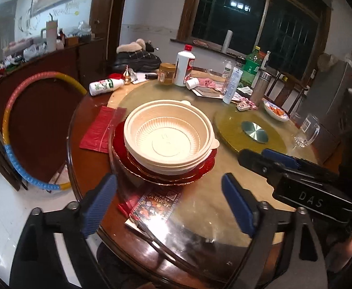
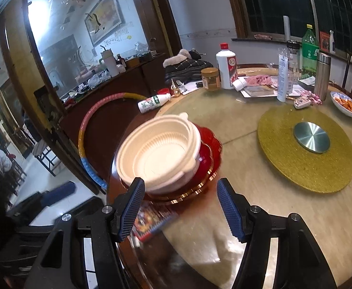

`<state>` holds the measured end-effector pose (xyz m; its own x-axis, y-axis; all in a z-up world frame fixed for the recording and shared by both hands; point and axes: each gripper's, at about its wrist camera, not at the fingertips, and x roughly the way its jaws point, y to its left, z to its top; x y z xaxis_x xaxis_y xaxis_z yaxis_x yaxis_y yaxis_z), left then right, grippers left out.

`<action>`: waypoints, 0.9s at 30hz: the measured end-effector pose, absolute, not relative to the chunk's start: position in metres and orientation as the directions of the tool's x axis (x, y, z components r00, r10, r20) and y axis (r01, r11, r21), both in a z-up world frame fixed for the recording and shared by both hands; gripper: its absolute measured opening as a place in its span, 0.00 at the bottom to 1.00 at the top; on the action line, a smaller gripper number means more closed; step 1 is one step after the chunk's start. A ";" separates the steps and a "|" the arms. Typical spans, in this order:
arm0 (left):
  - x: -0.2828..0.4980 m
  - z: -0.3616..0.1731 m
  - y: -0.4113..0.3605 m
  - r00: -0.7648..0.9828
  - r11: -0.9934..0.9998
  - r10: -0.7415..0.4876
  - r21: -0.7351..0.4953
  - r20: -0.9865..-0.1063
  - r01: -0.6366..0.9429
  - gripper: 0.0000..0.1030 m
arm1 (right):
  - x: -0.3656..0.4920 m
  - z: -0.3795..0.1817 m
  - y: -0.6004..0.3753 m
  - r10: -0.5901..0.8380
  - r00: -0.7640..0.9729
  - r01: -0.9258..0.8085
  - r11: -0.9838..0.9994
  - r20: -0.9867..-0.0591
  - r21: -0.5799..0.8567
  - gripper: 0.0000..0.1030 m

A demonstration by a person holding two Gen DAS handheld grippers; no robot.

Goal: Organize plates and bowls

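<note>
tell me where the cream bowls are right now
The cream bowls sit nested on the red plates near the table's edge, left of the gold turntable, just ahead of both open grippers.

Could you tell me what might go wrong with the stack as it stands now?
The bowls sit off-centre on the red plates, so a nudge could tip them. The plates lie near the table edge, over a booklet, and could slide off. Both open grippers, left and right, are close enough to bump the stack.
</note>
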<state>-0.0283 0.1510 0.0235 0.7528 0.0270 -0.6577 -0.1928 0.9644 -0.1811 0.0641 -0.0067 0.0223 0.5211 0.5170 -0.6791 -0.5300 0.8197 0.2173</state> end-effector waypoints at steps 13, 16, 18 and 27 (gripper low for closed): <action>-0.016 0.010 0.144 0.760 0.956 0.050 -0.190 -0.648 -0.225 1.00 | 0.057 0.017 -0.049 0.488 0.545 -0.513 0.837 -0.682 0.189 0.63; -0.007 0.005 0.141 0.730 0.958 0.079 -0.152 -0.679 -0.245 1.00 | 0.054 0.017 -0.049 0.489 0.548 -0.524 0.833 -0.679 0.178 0.63; -0.005 0.001 0.139 0.716 0.956 0.095 -0.137 -0.691 -0.259 1.00 | 0.052 0.017 -0.048 0.491 0.545 -0.532 0.829 -0.679 0.173 0.63; 0.009 -0.006 0.131 0.688 0.956 0.132 -0.092 -0.714 -0.279 1.00 | 0.048 0.014 -0.046 0.506 0.537 -0.547 0.818 -0.675 0.178 0.63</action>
